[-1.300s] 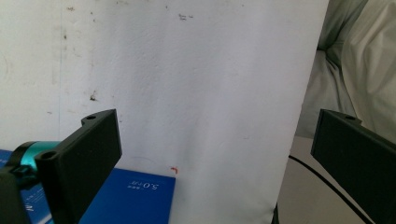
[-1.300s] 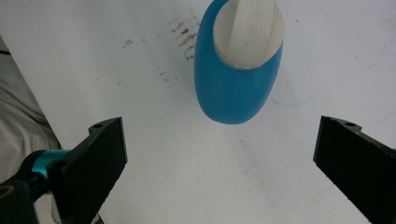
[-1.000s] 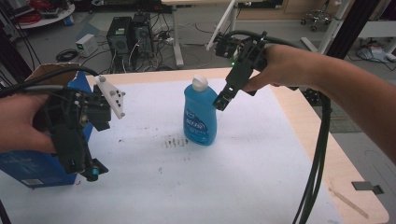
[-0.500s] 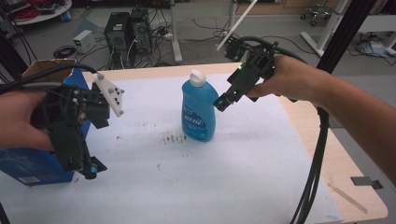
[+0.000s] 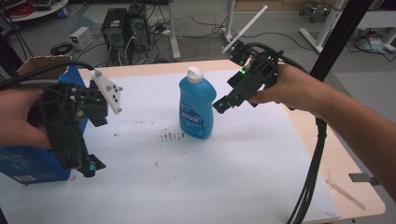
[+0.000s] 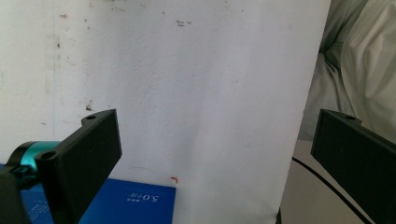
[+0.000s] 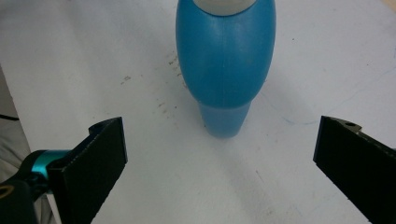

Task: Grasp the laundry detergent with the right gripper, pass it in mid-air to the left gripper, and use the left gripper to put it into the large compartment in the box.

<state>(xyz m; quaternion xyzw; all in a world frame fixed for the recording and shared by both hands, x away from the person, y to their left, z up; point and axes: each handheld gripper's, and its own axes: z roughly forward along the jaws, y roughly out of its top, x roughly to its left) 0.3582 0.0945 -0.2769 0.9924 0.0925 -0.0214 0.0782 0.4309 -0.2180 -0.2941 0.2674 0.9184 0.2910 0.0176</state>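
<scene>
- Bottle [image 5: 196, 106] upright mid-counter [image 5: 243, 177], white cap on.
- Right gripper [image 5: 223, 105] hovers just beside the bottle, jaws wide apart, holding nothing.
- Left gripper [image 5: 86, 166] over the blue box [image 5: 28, 163], jaws wide, nothing held.

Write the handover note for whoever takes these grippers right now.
Right gripper: open, empty, up beside the bottle, jaws wide and aimed down at it; not touching.
Left gripper: open, empty, over the white sheet by the blue box.
Bottle: upright mid-table, cap on.
Done: the right gripper is lined up on the bottle.
Left: probably lower the right gripper around the bottle and close; nothing is gripped yet.
</scene>
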